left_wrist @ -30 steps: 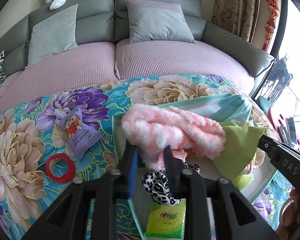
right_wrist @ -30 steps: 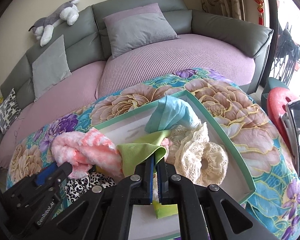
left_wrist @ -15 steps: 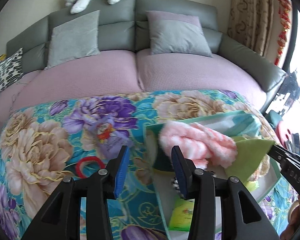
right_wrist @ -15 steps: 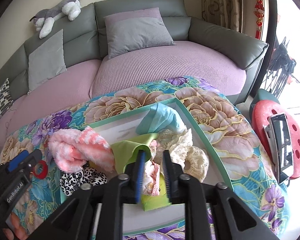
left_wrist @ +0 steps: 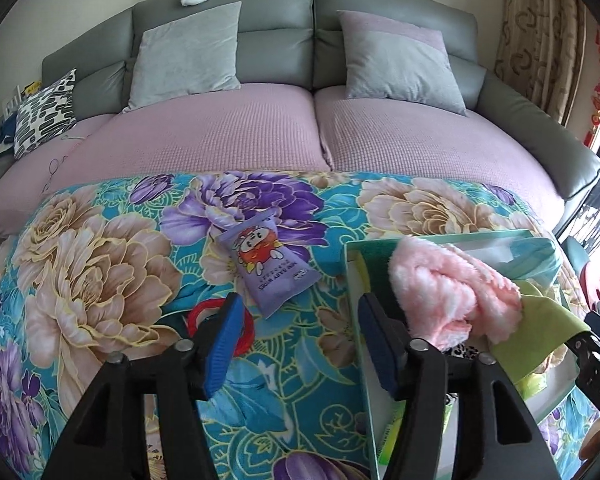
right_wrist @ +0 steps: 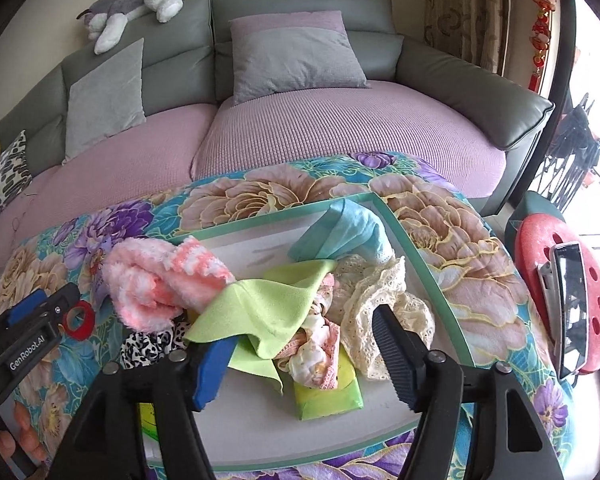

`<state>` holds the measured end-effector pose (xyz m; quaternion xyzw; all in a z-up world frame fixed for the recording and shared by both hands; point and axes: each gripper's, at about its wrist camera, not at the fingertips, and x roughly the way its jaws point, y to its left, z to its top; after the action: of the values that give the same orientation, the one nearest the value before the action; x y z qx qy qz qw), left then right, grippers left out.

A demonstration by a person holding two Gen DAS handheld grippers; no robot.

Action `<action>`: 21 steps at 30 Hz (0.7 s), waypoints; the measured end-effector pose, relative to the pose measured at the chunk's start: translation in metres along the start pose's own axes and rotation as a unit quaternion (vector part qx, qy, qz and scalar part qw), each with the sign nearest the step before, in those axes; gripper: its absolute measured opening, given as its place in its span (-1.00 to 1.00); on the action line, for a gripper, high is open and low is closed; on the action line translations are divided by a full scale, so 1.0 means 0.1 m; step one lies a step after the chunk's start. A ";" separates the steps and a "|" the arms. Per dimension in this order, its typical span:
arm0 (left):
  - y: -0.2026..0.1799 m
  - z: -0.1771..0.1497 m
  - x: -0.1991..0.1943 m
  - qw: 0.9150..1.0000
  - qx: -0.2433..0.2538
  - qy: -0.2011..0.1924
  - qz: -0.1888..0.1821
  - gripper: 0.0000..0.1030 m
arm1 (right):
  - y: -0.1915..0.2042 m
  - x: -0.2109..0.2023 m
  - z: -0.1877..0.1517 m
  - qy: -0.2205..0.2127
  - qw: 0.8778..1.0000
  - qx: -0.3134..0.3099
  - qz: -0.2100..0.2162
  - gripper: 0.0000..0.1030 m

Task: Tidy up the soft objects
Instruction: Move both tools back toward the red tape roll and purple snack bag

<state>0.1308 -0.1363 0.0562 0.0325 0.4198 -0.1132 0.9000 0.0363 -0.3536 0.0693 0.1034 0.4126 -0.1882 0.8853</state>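
A green-rimmed white tray [right_wrist: 432, 276] on the floral blanket holds a pink fluffy towel [right_wrist: 160, 284], a lime green cloth [right_wrist: 268, 304], a blue cloth [right_wrist: 344, 232], cream lace pieces [right_wrist: 380, 304], a leopard scrunchie [right_wrist: 152, 344], a pink floral piece [right_wrist: 316, 352] and a green tissue pack [right_wrist: 328, 396]. My right gripper [right_wrist: 304, 360] hangs over the tray, jaws opening; the green cloth lies loose between them, unpressed. My left gripper [left_wrist: 300, 344] is left of the tray rim [left_wrist: 354, 280], jaws opening over bare blanket. A red ring [left_wrist: 204, 316] and a purple wipes pack [left_wrist: 268, 272] lie just ahead of it.
The blanket [left_wrist: 100, 280] covers the front of a grey sofa with a pink seat cover [left_wrist: 220, 136], cushions and a plush husky [right_wrist: 136, 4]. A red stool [right_wrist: 540, 292] bearing a dark device stands at the right. The person's fingers [right_wrist: 20, 432] show at lower left.
The left gripper let go of the pink towel, drew away leftward off the tray and spread its jaws. The right gripper, earlier shut on the green cloth, released it and spread wide.
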 end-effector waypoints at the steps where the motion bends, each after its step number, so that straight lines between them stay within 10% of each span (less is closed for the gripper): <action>1: 0.01 0.00 0.00 1.000 -0.002 0.000 0.003 0.40 | 0.00 0.00 0.00 0.000 1.000 0.001 -0.001 0.55; 5: 0.08 0.00 0.04 0.999 -0.015 -0.007 0.028 0.86 | -0.04 0.01 -0.01 -0.002 1.000 0.006 -0.014 1.00; 21: 0.33 -0.02 0.03 0.997 -0.044 -0.021 0.065 0.87 | 0.12 0.04 -0.01 0.000 1.000 -0.022 -0.013 1.00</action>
<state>0.1387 -0.1042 0.0511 0.0181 0.4026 -0.0362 0.9145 0.0427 -0.3437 0.0656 0.0786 0.4182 -0.1902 0.8847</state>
